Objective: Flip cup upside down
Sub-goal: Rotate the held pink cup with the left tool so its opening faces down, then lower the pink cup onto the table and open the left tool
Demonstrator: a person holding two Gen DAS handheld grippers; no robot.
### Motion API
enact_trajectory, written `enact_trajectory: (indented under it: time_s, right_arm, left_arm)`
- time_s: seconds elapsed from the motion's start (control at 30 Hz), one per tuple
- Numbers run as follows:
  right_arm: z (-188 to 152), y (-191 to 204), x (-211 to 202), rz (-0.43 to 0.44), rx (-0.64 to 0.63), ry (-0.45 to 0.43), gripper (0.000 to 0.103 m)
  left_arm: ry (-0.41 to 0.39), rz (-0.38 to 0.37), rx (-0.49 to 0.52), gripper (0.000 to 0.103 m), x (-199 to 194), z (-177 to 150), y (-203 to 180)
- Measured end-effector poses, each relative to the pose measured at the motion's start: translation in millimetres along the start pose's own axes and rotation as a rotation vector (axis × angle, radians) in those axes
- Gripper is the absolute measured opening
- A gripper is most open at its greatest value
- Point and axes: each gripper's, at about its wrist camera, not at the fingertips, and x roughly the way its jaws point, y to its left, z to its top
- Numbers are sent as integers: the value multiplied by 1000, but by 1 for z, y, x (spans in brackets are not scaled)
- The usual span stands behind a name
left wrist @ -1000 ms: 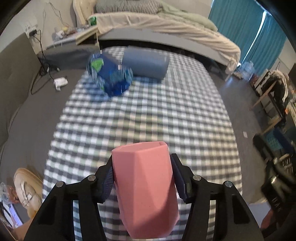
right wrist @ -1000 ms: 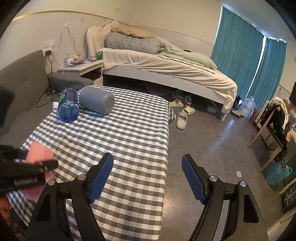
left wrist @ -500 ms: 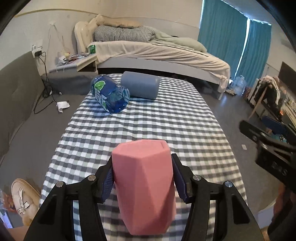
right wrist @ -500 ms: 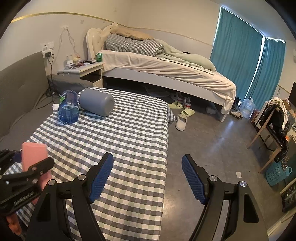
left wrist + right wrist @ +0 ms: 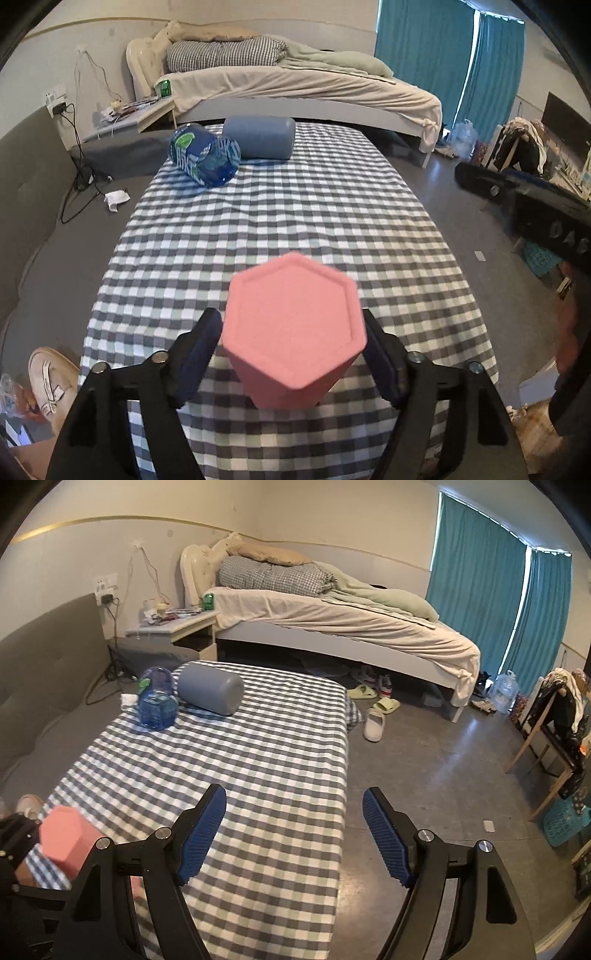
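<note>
Left gripper (image 5: 293, 343) clamps the pink hexagonal cup (image 5: 293, 325) on two opposite side walls, hexagonal base facing the camera, held above the near edge of the checked table (image 5: 295, 206). Judged light, rigid, matte — flat facets give the pads secure purchase; mid-wall is the right hold. Blue water bottle (image 5: 205, 158) and grey cylinder (image 5: 258, 136) lie at the far edge. Right gripper (image 5: 295, 834) — jaws spread wide, empty, off the table's right edge.
</note>
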Motion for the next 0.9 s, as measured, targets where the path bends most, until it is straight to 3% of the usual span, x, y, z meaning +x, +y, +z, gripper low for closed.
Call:
enact_trajectory:
  time_s: [0.17,0.27,0.4,0.9]
  right_arm:
    - [-7,-1,-9,31,45,-5,85]
    - [-11,0,-9,40,52,7,85]
    - [-16,0,-6,35,46,23,85]
    - [-20,-25,21,10,121,69,85]
  left_arm:
    - [33,8,28,79,10,-13,-1]
    - [35,2,36,67,15,-17,0]
    - [7,-3,45,67,16,-13,-4]
    - [-95,1,39,67,65,66,-12]
